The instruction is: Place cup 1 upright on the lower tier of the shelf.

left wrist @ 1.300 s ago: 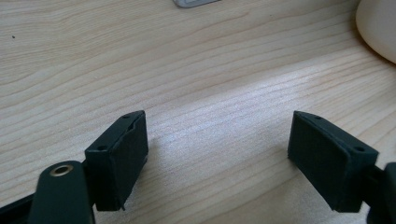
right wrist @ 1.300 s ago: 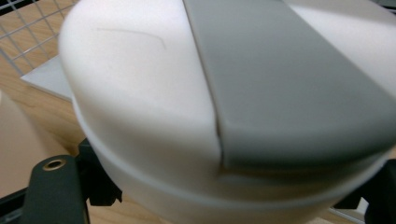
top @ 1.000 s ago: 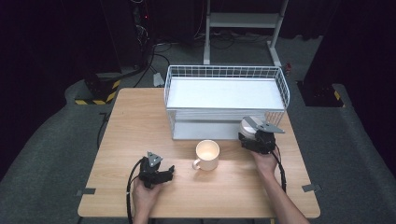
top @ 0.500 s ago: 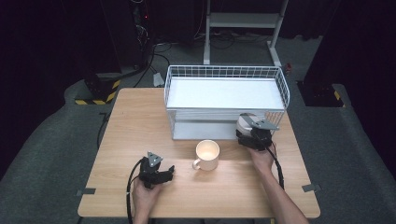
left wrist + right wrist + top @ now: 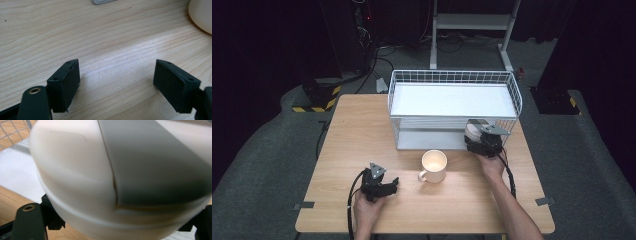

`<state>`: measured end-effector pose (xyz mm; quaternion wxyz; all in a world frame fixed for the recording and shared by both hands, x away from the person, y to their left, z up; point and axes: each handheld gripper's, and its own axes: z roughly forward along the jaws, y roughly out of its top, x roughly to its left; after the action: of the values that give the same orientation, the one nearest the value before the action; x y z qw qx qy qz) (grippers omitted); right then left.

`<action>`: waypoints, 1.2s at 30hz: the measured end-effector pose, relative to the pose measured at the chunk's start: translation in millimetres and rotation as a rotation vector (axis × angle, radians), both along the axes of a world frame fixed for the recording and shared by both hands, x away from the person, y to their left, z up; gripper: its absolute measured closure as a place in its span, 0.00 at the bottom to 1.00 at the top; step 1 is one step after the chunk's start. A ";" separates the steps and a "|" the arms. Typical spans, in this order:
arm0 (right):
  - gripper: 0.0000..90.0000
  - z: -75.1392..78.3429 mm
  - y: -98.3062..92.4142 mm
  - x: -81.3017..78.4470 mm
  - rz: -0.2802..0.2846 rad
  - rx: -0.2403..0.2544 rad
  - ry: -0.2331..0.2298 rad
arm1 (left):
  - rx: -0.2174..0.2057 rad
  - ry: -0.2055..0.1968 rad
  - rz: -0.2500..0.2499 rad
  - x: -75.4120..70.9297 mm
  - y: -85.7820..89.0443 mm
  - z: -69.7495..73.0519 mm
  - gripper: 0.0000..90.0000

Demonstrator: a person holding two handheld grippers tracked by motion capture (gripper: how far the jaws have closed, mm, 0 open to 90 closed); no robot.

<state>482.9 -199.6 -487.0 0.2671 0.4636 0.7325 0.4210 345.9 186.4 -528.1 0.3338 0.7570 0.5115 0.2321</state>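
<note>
Status, view by view.

High view: right tool (image 5: 484, 141) sits at the front right corner of the wire basket (image 5: 452, 78), carrying a white round thing, likely a bowl (image 5: 471, 131), which shows just past the tool on its far-left side, touching or nearly touching the basket's lower front. Left tool (image 5: 379, 185) rests low on the desk (image 5: 357, 130), idle, with the cream mug (image 5: 434, 166) off to its right and slightly ahead, apart from it. Mug stands upright, handle toward the left tool. My read: bowl is picked up and about at the basket, placement not done. Mug untouched.

Left gripper view: jaws spread wide, nothing between them, bare wood grain underneath. Curved edge of the mug (image 5: 201, 15) sits ahead and right of the tool, well clear of the jaws. A small grey bit at the far edge ahead, can't tell what it is.

Right gripper view: bowl (image 5: 82, 177) sits right against the camera, blurred, pinched between the two jaws, which show at its lower left and lower right. Smooth glossy white surface, with a raised band near the tool end. A grey strip crosses it on the right; can't tell whether it's part of the bowl or something lying over it. Basket wire (image 5: 15, 130) and its white liner sit ahead-left of the tool, desk wood below.

Left to do, as I judge it: set the bowl into the basket and release, then maybe the mug.
</note>
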 end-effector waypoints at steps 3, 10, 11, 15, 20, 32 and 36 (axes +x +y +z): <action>0.21 -1.1 -0.4 0.9 -0.010 0.015 -0.001 | 0.000 0.000 0.000 0.0 -0.1 0.0 0.24; 0.21 -0.5 0.5 0.1 -0.013 0.009 0.001 | 0.000 0.000 0.000 0.0 0.0 0.0 0.24; 0.21 -0.3 0.3 0.0 -0.011 0.011 0.002 | 0.000 0.000 0.000 0.0 0.0 0.0 0.24; 0.19 -0.5 -1.9 0.9 0.000 0.016 0.006 | -0.001 0.002 0.002 0.1 -0.2 0.0 0.24; 0.15 0.2 -4.7 -0.1 -0.003 0.041 0.039 | -0.002 0.005 0.003 0.3 -0.3 0.0 0.24; 0.16 2.5 -8.0 -8.6 0.000 0.012 0.062 | 0.000 0.004 0.003 0.6 -0.2 0.1 0.24; 0.23 -0.2 -8.7 -17.0 0.007 -0.018 0.043 | 0.000 0.004 0.003 0.6 -0.2 0.1 0.24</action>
<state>465.9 -208.3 -487.3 0.2542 0.4675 0.7434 0.4052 346.4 186.2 -528.0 0.3324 0.7567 0.5134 0.2309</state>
